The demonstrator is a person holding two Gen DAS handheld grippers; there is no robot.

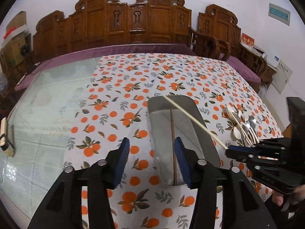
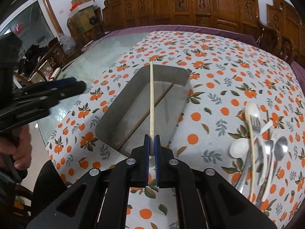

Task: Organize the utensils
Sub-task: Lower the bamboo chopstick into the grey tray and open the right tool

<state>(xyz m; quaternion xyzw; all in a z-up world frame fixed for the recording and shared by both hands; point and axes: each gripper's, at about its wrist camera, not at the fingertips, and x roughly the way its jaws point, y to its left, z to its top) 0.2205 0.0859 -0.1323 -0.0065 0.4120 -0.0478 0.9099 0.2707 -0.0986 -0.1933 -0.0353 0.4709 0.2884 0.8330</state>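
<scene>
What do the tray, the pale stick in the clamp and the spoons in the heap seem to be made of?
The tray looks like brushed metal: dull grey, softly reflective. The pale chopstick held by the right gripper seems bamboo or light wood, matte cream. In the utensil pile, the shiny mirror-like spoons look like steel; the white spoons could be plastic or ceramic, hard to tell.

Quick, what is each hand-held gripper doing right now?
Left hand-held gripper: open, holding nothing, above the metal tray.
Right hand-held gripper: closed on a light chopstick.
</scene>
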